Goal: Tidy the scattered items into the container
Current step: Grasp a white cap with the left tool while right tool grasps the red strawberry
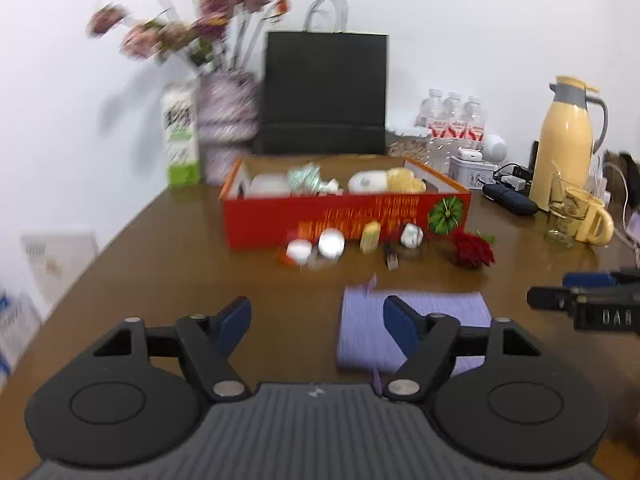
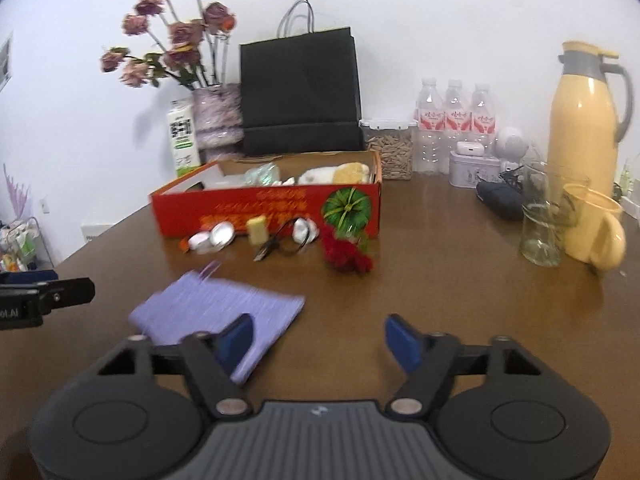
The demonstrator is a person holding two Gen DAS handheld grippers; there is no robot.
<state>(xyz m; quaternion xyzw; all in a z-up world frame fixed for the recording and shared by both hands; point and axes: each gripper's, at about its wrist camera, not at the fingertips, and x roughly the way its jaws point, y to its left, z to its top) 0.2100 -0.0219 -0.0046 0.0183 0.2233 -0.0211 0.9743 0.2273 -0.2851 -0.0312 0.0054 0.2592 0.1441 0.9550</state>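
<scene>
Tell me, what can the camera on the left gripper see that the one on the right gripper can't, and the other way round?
Only the left wrist view shows the right gripper, poking in at its right edge.

Only the right wrist view shows the left gripper at its left edge, and the clear lidded jar of brown pieces in full; the left view catches just a blurred corner of it.

Both show the red box, the purple cloth, the red rose, the black paper bag and the yellow thermos jug on the brown table.
</scene>
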